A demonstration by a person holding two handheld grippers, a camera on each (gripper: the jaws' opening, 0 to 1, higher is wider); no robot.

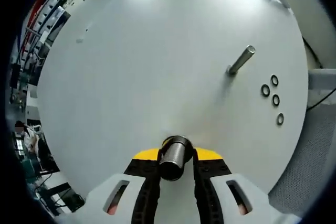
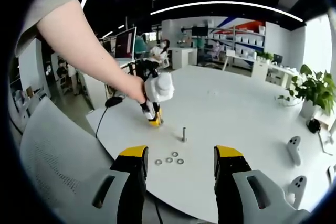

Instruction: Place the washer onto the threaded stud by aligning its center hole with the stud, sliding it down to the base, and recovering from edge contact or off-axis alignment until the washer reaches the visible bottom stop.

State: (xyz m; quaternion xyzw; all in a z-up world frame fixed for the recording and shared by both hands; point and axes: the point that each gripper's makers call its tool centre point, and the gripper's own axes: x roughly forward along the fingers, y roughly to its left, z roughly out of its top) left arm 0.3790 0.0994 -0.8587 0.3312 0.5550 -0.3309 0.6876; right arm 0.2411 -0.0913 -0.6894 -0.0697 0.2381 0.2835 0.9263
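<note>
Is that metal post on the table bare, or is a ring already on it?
Bare. The threaded stud stands upright with nothing round its base, and all four washers lie flat on the white table beside it.

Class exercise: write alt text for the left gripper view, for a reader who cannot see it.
The left hand-held gripper clamps a dark metal cylinder over a round white table. A threaded stud stands bare, with four washers lying beside it.

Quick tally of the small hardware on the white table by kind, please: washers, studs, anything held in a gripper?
Washers, loose on the table: 4
Threaded stud, upright, bare: 1
Dark metal cylinder clamped in the left gripper: 1
Held in the right gripper: 0
Total: 6
</note>
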